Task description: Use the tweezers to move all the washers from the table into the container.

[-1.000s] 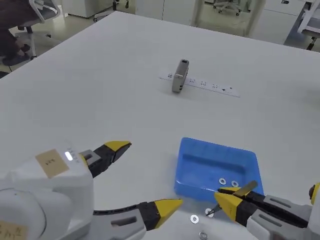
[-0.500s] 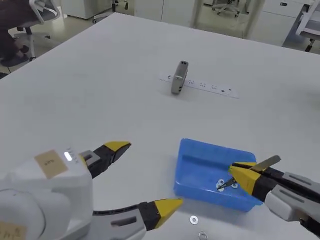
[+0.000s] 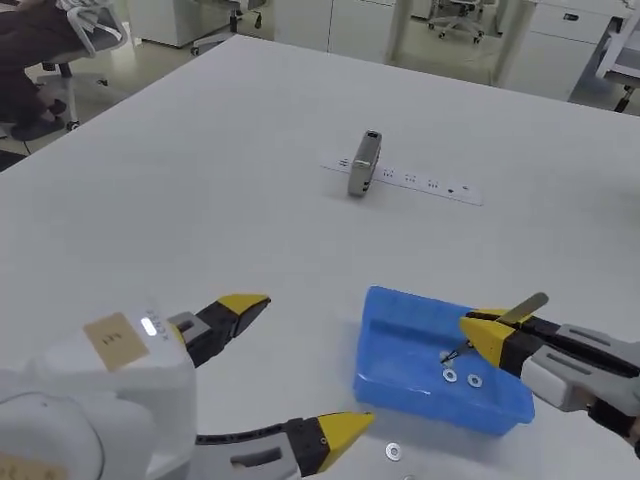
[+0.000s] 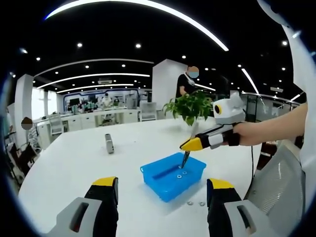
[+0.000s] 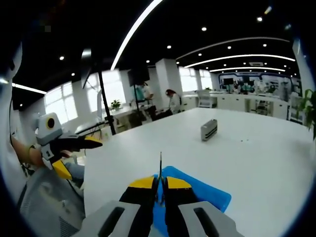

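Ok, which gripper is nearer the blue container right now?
Right. The right gripper holds the tweezers over the blue container; the left gripper hangs open beside it, apart.

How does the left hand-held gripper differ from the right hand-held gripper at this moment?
The left hand-held gripper is wide open and holds nothing; the right hand-held gripper is shut on the tweezers. The left hangs above the table beside the blue container; the right reaches over the container. Both have yellow-tipped jaws.
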A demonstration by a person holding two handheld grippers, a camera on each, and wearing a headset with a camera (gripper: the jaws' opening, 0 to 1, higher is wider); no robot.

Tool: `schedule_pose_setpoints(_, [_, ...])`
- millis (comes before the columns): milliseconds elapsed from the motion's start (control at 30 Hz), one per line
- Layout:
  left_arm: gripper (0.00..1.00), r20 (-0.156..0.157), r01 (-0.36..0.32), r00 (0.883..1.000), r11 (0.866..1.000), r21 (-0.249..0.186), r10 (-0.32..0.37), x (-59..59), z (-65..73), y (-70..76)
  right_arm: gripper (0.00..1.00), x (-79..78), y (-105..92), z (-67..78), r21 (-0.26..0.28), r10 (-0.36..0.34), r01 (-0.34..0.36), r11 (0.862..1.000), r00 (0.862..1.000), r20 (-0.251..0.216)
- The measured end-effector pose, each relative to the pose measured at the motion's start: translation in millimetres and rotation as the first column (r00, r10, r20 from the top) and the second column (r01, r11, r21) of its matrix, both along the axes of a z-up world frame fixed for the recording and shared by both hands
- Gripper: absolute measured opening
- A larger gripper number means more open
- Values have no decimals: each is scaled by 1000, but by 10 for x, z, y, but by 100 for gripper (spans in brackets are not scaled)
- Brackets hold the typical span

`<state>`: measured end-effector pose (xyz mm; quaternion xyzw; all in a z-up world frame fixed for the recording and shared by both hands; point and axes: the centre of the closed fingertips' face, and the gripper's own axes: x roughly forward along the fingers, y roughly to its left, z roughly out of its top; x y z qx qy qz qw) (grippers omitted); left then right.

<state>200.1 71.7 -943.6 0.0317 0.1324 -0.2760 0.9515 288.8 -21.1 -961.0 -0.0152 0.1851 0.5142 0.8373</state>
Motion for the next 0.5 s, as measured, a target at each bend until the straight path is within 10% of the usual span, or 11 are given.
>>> schedule_pose_setpoints(500, [73,0,-9,1000,1000,-6,9,5,5,22,3,170,80,-250,-58,15,-16,998,1000,-28])
